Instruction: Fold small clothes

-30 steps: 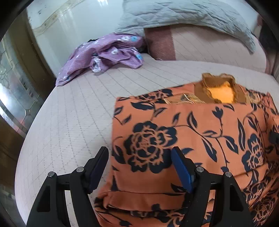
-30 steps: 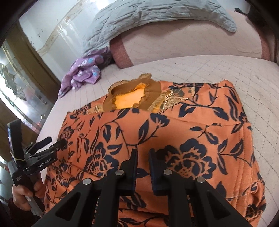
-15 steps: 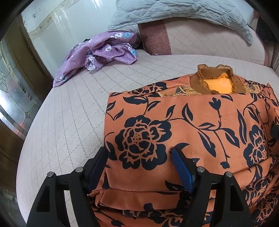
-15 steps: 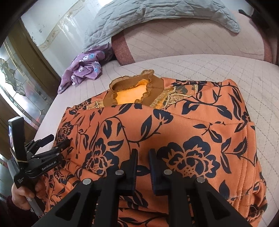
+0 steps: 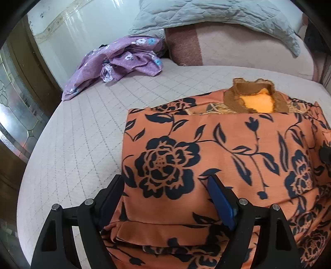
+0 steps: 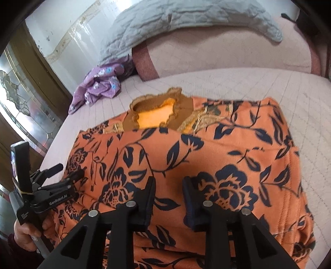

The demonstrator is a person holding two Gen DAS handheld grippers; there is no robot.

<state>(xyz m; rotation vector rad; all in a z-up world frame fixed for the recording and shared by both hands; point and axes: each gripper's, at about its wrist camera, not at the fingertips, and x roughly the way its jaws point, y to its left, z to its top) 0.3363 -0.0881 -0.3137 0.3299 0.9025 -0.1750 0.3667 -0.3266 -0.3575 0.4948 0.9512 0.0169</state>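
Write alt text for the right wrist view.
A folded orange top with dark floral print lies on a quilted pale bed cover. The right gripper hovers above it, fingers opening. A crumpled purple flowered garment lies behind.

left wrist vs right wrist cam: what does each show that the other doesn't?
Left wrist only: the left gripper, jaws opening, astride the orange floral garment's folded left corner.

Right wrist only: the right gripper, jaws opening over the top fold; the hand holding the left tool; the garment's right edge on the bed.

Both: the garment with its brown ruffled collar, the purple floral cloth, the grey quilted blanket, the pink bolster.
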